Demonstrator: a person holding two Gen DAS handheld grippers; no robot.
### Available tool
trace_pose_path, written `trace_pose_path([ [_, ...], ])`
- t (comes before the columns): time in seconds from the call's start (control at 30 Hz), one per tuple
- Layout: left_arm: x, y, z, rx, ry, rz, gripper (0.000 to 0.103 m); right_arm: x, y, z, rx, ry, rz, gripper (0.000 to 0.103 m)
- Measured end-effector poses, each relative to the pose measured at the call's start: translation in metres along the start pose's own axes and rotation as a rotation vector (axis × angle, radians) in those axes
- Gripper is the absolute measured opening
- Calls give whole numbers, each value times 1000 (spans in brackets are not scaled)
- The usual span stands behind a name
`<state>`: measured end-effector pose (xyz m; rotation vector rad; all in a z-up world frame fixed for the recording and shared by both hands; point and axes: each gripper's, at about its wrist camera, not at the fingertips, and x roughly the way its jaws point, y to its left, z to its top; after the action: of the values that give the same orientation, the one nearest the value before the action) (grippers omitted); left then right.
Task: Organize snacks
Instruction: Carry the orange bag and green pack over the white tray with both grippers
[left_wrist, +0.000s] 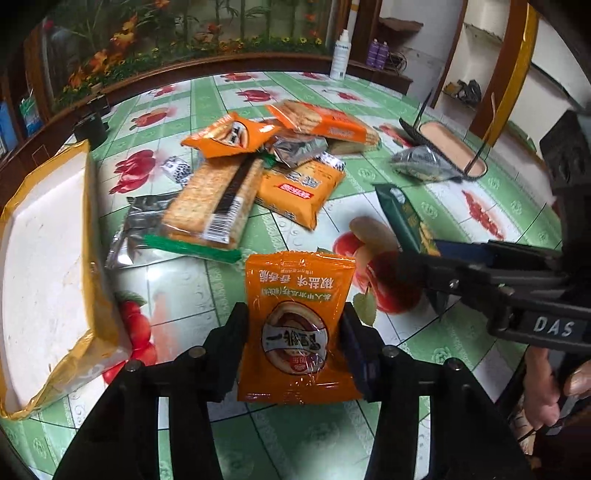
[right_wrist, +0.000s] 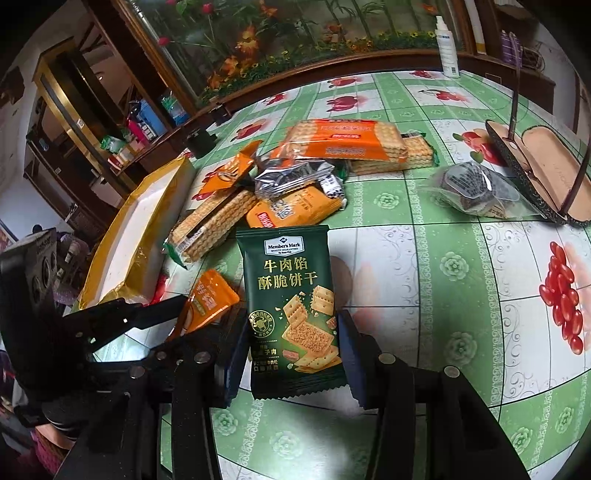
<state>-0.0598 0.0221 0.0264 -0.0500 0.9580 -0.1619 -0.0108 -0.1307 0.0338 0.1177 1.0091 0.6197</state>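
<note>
A: Where is the orange packet (left_wrist: 295, 325)?

B: Clenched in the left gripper (left_wrist: 293, 350), near the white box (left_wrist: 44, 258), long axis pointing away, print upside down.

A: And the green packet (right_wrist: 291, 314)?

B: Upright in the right gripper (right_wrist: 291, 354), squeezed between its fingers, reading "Member's Mark", near the snack pile (right_wrist: 280, 177) on the tablecloth (right_wrist: 443, 295).
</note>
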Motion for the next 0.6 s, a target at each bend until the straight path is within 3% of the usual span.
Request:
trace_pose_path([
  [0.6,-43,42,4,-97,-100,8,49,6,47,13,-96,11,27,50],
])
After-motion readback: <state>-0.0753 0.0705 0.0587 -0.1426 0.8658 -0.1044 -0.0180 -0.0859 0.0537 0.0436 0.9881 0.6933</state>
